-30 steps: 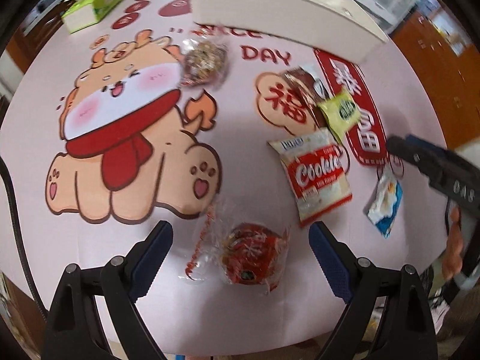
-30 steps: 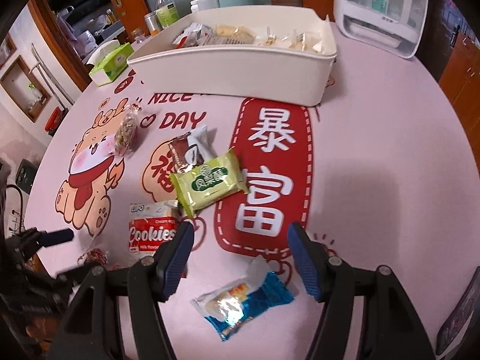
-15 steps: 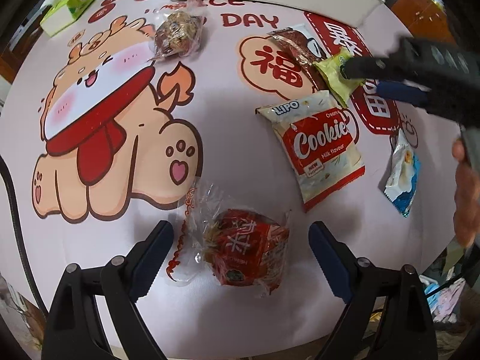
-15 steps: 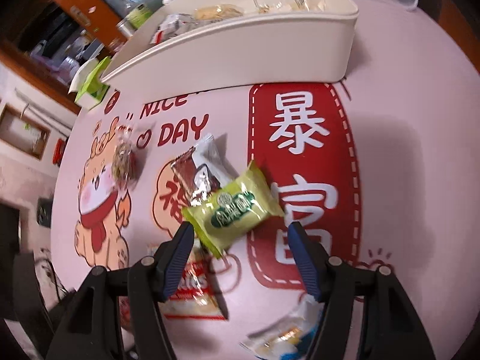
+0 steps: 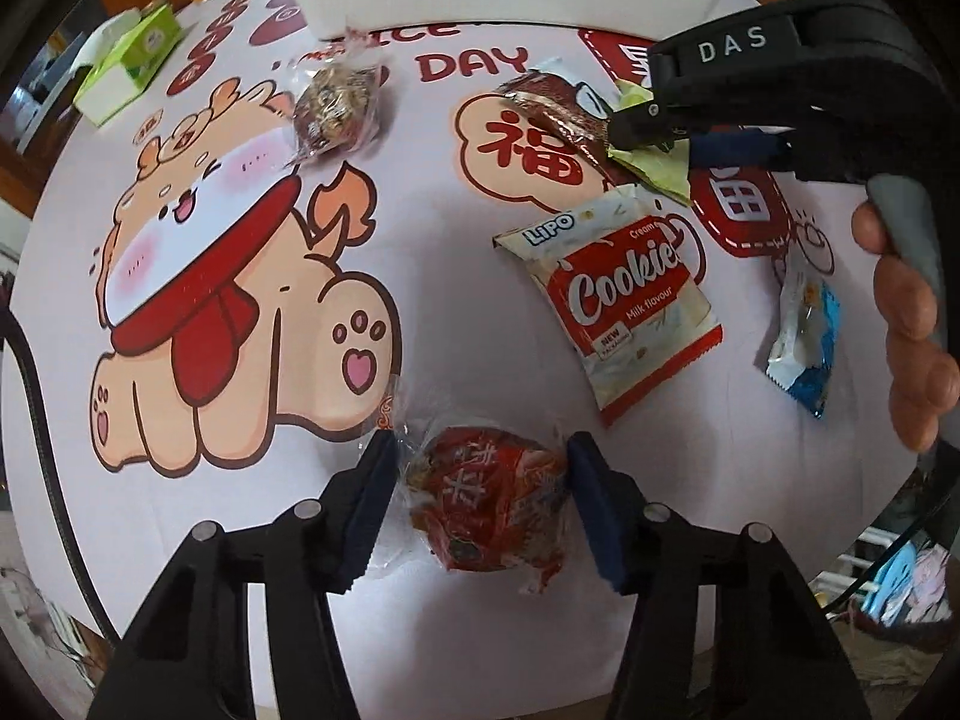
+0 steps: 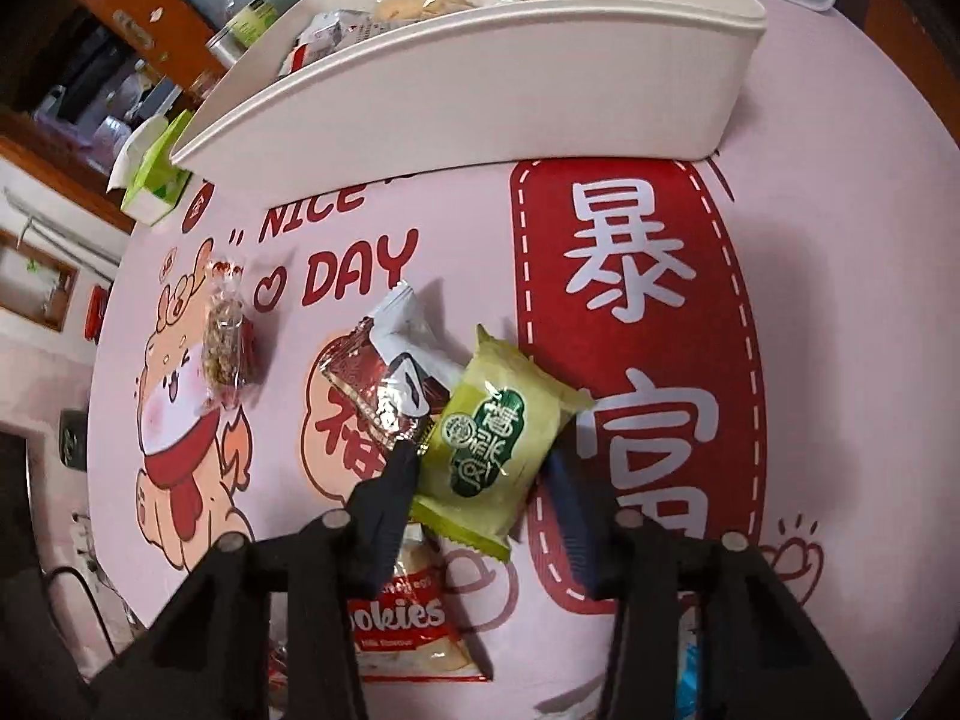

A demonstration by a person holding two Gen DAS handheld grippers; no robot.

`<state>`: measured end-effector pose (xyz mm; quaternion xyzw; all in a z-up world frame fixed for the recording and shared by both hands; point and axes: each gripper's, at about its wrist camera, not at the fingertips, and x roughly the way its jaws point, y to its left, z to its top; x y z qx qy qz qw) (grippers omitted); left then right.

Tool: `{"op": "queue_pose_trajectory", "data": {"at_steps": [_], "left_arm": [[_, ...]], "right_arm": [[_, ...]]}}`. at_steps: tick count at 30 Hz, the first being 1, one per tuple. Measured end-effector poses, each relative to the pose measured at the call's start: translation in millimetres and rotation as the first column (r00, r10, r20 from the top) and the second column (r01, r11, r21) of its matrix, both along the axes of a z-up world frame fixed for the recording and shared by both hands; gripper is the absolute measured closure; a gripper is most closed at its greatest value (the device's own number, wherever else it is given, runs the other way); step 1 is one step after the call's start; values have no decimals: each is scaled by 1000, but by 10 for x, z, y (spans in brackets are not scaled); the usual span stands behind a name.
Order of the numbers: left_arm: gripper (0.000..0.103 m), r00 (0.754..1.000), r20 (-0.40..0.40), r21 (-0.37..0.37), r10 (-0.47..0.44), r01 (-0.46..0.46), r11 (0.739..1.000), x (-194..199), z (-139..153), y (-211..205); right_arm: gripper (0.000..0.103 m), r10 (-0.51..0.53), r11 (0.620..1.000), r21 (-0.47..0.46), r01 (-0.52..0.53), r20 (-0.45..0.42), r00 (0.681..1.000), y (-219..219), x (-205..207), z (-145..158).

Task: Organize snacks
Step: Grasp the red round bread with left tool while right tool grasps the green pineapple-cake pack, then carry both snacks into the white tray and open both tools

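Note:
My left gripper [image 5: 480,468] stands around a red wrapped snack [image 5: 489,504] near the table's front edge, its pads touching the wrapper on both sides. My right gripper [image 6: 480,468] stands around a green pastry packet [image 6: 498,429], jaws close to its sides; it also shows in the left wrist view [image 5: 690,132]. A brown-and-white packet [image 6: 390,372] lies just left of the green one. A white bin [image 6: 480,78] with several snacks inside stands at the back.
A Cookies packet [image 5: 630,294], a blue-and-white packet [image 5: 804,342] and a clear bag of nut candy [image 5: 336,102] lie on the pink printed tablecloth [image 5: 420,252]. A green tissue box [image 5: 132,60] sits at the far left.
My left gripper has moved forward and narrowed around the red snack. My right gripper has moved forward over the green packet and narrowed around it.

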<state>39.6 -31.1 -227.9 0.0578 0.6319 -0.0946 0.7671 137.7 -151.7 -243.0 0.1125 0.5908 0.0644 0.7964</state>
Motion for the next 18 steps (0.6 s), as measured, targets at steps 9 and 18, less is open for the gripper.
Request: {"op": "queue_pose_trajectory", "data": {"at_steps": [9,18], "left_arm": [[48,1000,10,-35,11,-11,999,-23,114,140],[48,994,94,-96,58,-49,994,140,620,372]], "right_arm": [[62,30,1000,-12,-29,41,999,-140,-218,91],[61,50,999,-9,-49,98,994,-246,-431,355]]}}
